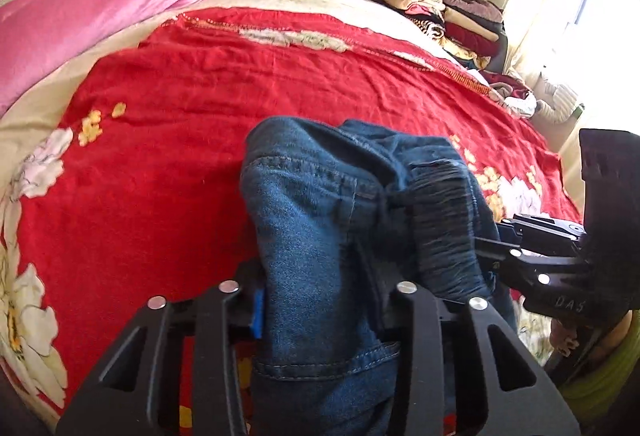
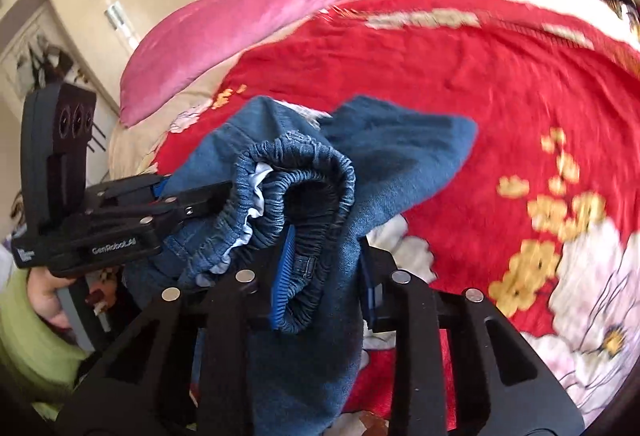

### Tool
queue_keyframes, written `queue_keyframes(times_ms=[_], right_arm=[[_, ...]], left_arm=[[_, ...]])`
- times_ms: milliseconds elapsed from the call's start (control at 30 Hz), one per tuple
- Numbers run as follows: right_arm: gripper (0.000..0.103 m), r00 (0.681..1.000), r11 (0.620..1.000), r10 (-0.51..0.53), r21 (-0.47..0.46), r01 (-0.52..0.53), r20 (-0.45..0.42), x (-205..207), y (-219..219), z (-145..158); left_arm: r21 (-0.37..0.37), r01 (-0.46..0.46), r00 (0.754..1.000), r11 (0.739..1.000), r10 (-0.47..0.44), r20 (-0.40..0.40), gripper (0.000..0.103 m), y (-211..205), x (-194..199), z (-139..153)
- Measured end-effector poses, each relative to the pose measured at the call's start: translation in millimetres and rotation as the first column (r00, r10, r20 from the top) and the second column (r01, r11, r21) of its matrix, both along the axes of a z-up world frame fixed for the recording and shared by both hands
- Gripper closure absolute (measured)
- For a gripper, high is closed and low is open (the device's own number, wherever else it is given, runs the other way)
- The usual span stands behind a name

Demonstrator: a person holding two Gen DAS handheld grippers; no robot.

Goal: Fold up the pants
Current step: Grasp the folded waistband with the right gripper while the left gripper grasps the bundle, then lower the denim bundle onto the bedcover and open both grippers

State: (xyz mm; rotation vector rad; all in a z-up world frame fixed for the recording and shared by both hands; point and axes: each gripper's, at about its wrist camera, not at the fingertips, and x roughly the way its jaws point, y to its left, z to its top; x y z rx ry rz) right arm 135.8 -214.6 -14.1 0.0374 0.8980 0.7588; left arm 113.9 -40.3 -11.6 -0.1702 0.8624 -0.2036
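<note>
— While I am looking along the left tongs [image 1: 320, 312], what are you making of them?

— They are gripping the pants [image 1: 320, 220]. A fold of blue denim is running straight between the two jaws, and the blue pad [image 1: 258, 312] on the left jaw is pressing against the cloth. The jaws are standing narrow, clamped on that fold.

— And the right tongs [image 2: 324, 284]?

— I am seeing the same there. They are holding the elastic waistband [image 2: 304, 176], which is bunching up just ahead of the jaws, with one ribbed blue pad [image 2: 282, 276] pressing into the gathered hem. Narrow again, closed on the pants.

— Where are the pants sitting?

— They are hanging between the two pairs of tongs, lifted in front of them, with the red flowered bedspread [image 1: 200, 108] spreading out beyond and below. In the left view the right tongs are coming in from the right side and biting the same bundle; in the right view the left tongs [image 2: 200, 200] are coming in from the left, touching the waistband.

— Anything else around?

— Far beyond the tongs a pink quilt [image 1: 80, 20] is lying along the left edge of the bed, and a stack of folded clothes [image 1: 448, 8] is sitting at the far right. A hand [image 2: 44, 296] in a green sleeve [image 2: 32, 352] is holding the left tool.
</note>
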Motion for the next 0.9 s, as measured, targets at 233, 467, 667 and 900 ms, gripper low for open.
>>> queue_keyframes(times_ms=[233, 467, 667, 900], right_arm=[[0.081, 0.996, 1.0, 0.02, 0.003, -0.02, 0.086, 13.5, 14.0, 29.4], [0.082, 0.991, 1.0, 0.012, 0.002, -0.012, 0.136, 36.2, 25.7, 40.7], [0.082, 0.989, 1.0, -0.01, 0.003, 0.009, 0.147, 55.4, 31.2, 41.3], [0.081, 0.991, 0.999, -0.022, -0.025, 0.025, 0.13, 69.1, 35.6, 31.2]], left_arm=[[0.016, -0.006, 1.0, 1.0, 0.005, 0.023, 0.069, 2.2, 12.7, 16.5], [0.038, -0.039, 0.997, 0.999, 0.036, 0.067, 0.069, 13.7, 31.9, 33.2], [0.052, -0.054, 0.995, 0.997, 0.049, 0.083, 0.069, 17.2, 48.1, 37.6], [0.071, -0.075, 0.995, 0.995, 0.069, 0.075, 0.069, 20.6, 60.6, 26.6]])
